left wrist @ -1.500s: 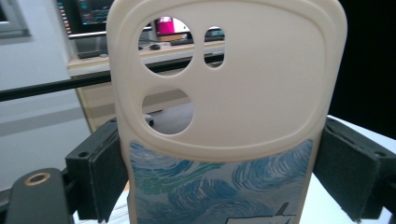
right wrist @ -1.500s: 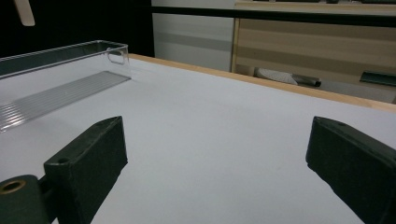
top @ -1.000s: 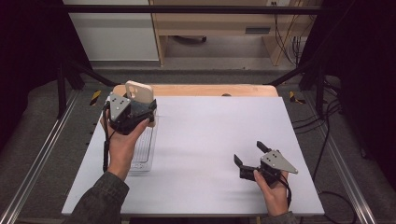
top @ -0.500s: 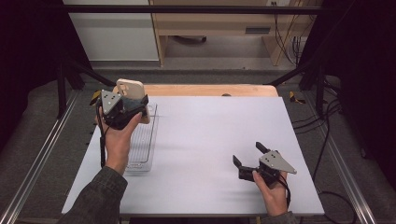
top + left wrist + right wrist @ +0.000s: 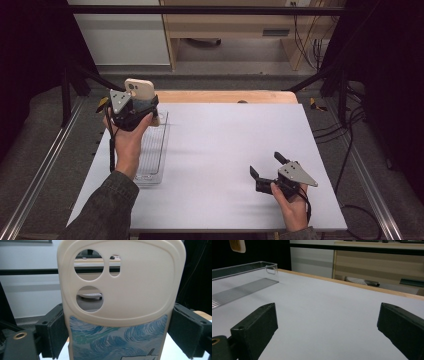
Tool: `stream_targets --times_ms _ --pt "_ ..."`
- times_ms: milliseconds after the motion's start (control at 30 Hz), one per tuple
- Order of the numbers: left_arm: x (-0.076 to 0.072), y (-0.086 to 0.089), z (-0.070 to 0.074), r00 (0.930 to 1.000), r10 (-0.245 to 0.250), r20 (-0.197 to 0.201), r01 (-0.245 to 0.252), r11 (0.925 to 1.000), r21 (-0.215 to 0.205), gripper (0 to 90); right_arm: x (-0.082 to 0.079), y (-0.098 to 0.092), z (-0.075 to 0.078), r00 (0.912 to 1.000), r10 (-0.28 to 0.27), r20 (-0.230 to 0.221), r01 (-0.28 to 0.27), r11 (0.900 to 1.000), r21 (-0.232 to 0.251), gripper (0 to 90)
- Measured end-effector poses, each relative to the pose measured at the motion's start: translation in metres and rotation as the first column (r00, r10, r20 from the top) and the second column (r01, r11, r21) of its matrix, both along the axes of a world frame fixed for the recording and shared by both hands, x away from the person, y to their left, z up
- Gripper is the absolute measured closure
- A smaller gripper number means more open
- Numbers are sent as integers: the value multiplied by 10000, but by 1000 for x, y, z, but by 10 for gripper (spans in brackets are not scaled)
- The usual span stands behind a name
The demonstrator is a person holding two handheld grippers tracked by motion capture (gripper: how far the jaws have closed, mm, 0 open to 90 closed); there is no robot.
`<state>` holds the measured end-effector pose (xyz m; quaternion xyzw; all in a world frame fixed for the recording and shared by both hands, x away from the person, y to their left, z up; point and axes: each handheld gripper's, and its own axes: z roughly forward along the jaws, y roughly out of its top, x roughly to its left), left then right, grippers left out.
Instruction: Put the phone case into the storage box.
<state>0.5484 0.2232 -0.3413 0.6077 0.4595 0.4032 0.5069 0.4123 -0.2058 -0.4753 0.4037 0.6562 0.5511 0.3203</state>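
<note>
The left gripper (image 5: 134,109) is raised above the far end of the clear tray (image 5: 152,150) at the table's (image 5: 225,145) left side, its jaws clamped on the two long edges of a cream phone case (image 5: 120,302) (blue swirl print on the lower panel), which stands upright. The right gripper (image 5: 267,172) rests near the table's near right corner, jaws spread wide and holding nothing.

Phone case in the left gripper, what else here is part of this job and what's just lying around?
Part of the job:
- phone case, clamped in the left gripper
- clear tray beside and below it

Lying about or idle:
- right gripper, open, nothing between its jaws
- yellow-handled tool off the table's far right
- cables on the floor behind
</note>
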Motion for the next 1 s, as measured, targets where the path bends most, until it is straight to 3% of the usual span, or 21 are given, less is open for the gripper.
stream_targets --times_ms 400,1000 --pt "21 -3 -6 9996 228 -143 -229 9997 -16 115 0 -2 0 10000 1 95 -1 10000 -40 32" --pt "38 0 -17 9992 354 -210 -355 9994 -33 115 0 2 -1 9997 237 50 -236 9997 -83 30"
